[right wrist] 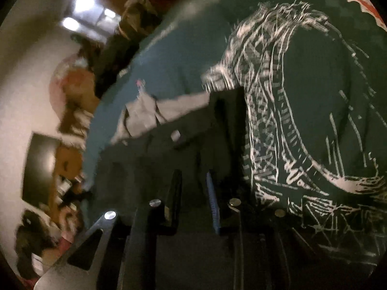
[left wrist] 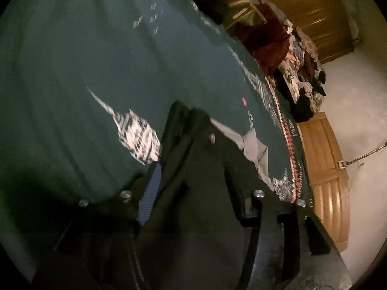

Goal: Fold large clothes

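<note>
Both grippers look clamped on a grey garment, though blur leaves some doubt. The left gripper [left wrist: 191, 116] pinches the grey cloth [left wrist: 254, 149] at its tips, over a dark green spread [left wrist: 72, 60]. The right gripper [right wrist: 225, 101] holds the same cloth [right wrist: 154, 113], which trails off to its left. My worry is that with so little cloth in each bite, a quick swing could pull it free or bunch the fold. White lettering beyond the left tips is too smeared to read.
</note>
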The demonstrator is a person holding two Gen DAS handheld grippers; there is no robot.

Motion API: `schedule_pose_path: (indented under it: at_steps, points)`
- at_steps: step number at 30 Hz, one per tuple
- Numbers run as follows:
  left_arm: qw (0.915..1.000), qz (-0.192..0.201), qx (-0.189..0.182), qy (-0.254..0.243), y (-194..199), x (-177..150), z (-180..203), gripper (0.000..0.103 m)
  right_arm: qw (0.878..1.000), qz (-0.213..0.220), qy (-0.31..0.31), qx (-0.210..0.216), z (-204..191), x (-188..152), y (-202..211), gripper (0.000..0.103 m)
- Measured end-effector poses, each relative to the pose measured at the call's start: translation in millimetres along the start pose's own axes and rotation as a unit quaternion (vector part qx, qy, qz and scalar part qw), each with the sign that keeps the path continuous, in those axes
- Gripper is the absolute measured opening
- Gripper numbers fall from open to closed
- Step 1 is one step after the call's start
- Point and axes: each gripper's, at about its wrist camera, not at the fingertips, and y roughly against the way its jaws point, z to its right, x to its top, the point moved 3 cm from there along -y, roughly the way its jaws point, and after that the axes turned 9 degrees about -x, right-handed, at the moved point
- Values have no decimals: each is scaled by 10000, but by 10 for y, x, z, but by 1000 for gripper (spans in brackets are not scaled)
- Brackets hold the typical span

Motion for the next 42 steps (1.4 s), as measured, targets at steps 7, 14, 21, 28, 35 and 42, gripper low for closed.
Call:
schedule_pose_path:
  at_steps: [7,14,21,28,35,42]
  points:
    - [9805,-189,462,-1899,-18,-567,759,57,9921,497,811,-817,-467,-279,54,27]
    - [9677,-1228,61,-2202,-741,-1384,891,57,9797,285,1982,55,-1844,-1019,-485,32]
    - [9926,-247,570,-1040,225,-817,-64,47,9677,164,2441,-604,-1669,-1218,-779,20]
    - [9783,488,1620,-1196,1017,-808,-101,58,9613,692,1688,-2063,-770,-1121,111,37]
    - [9320,191,1971,-3035,165,-1980,791,78,9463,1397,1700,-2369,-983,-2142,776,80]
    - [9307,-107,2498,-2671,-427,-2365,687,103,9451,1064,1496,-2702,-769,-2801,379,81]
